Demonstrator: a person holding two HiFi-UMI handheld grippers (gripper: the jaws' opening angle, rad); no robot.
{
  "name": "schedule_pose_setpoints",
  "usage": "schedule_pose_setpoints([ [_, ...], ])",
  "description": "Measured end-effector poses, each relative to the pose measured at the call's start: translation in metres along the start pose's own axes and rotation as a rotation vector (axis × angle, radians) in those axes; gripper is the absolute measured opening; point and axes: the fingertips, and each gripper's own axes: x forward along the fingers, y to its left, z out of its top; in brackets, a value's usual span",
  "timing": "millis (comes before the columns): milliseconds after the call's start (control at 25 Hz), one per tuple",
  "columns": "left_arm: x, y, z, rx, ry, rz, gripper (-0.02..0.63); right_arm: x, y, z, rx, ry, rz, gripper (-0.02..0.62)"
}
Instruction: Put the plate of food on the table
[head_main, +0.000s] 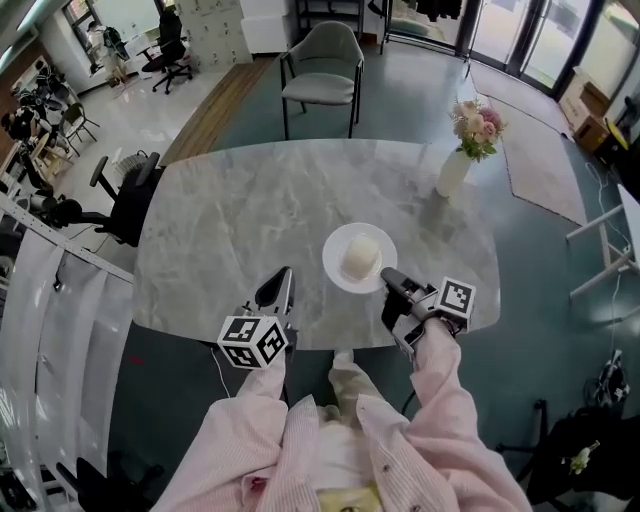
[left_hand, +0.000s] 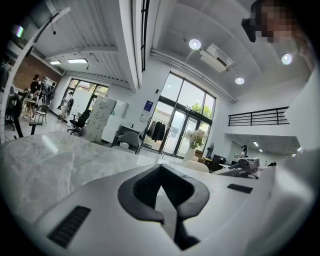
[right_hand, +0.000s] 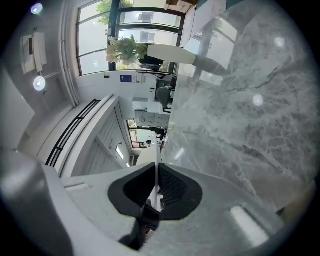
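you've got a white vase (head_main: 453, 172) standing upright with pink and cream flowers (head_main: 477, 125) in it; take that vase as your mark. up and to the left of the vase, well apart from it, stands a grey armchair (head_main: 322, 70). far to the vase's left sits a black office chair (head_main: 128, 200), and a second office chair (head_main: 168, 48) stands further back on the pale floor. just right of the vase a light rug (head_main: 540, 150) lies on the dark floor. beyond the vase, your left gripper view shows tall glass doors (left_hand: 182, 120) and a rail of dark clothes (left_hand: 157, 131)
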Motion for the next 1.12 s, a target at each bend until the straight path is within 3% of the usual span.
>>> schedule_pose_setpoints([
  [520,0.099,0.052,-0.011,-0.056,0.09,0.048,-0.005,0.083,-0.032,0.07,-0.022,0.066,-0.041,0.018],
  [880,0.142,0.073,-0.041,-0.086,0.191,0.067,-0.005,0.12,-0.072,0.094,-0.022,0.091,-0.099,0.018],
  [1120,0.16,0.084,-0.066,-0.115,0.267,0.079,-0.005,0.132,-0.1,0.104,0.013,0.087,-0.181,0.018],
])
